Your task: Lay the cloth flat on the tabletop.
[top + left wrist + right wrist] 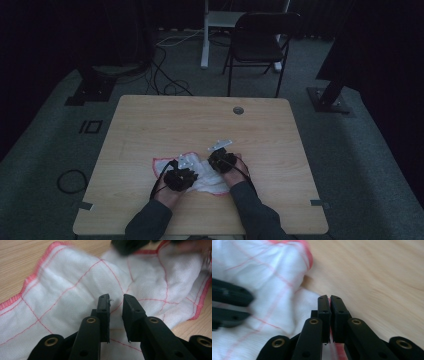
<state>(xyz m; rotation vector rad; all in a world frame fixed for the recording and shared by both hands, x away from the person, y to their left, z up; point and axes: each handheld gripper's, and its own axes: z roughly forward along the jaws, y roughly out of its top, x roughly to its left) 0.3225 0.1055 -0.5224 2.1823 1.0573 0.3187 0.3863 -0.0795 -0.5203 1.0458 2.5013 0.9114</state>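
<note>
Jaws first: from the high view we cannot judge either pair, only that our left gripper (181, 176) and right gripper (221, 159) both sit on the white cloth (206, 181), which lies crumpled at the near middle of the table (150, 120), ahead of a folding chair (260, 40) on the floor beyond. Along the left gripper view, our left jaws stand a little apart just over the cloth's red-lined weave, gripping nothing. Along the right gripper view, our right jaws are pinched nearly closed at the cloth's red-hemmed edge, with a strip of fabric seemingly caught between them. We judge the hold thin: a pull could slip the hem free, or bunch the cloth under the loose left gripper. Only the close views reveal jaw gaps; only the high view shows the cloth's place on the table.
</note>
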